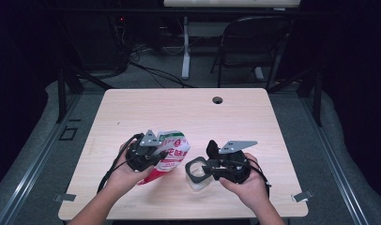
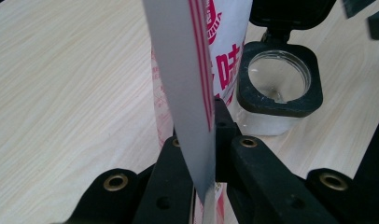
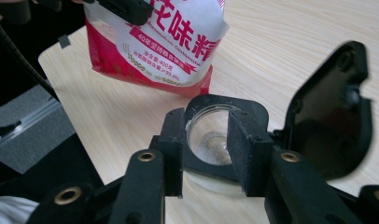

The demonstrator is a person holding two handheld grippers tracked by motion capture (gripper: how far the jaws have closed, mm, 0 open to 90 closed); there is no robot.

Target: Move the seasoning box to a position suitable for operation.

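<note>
Table [image 1: 132, 108] of pale wood grain, bearing both hand-held grippers. Left gripper [image 1: 148, 157]: jaws fully closed on the upper edge of a red-and-white plastic seasoning pouch [image 1: 172, 154], which hangs tilted below it and beside the jar. Right gripper [image 1: 212, 168]: jaws partly closed, one pad inside and one outside the black square rim of a small clear jar [image 1: 198, 174]; contact cannot be told. Black hinged lid [image 3: 334, 112] stands open, just right of these jaws.
</note>
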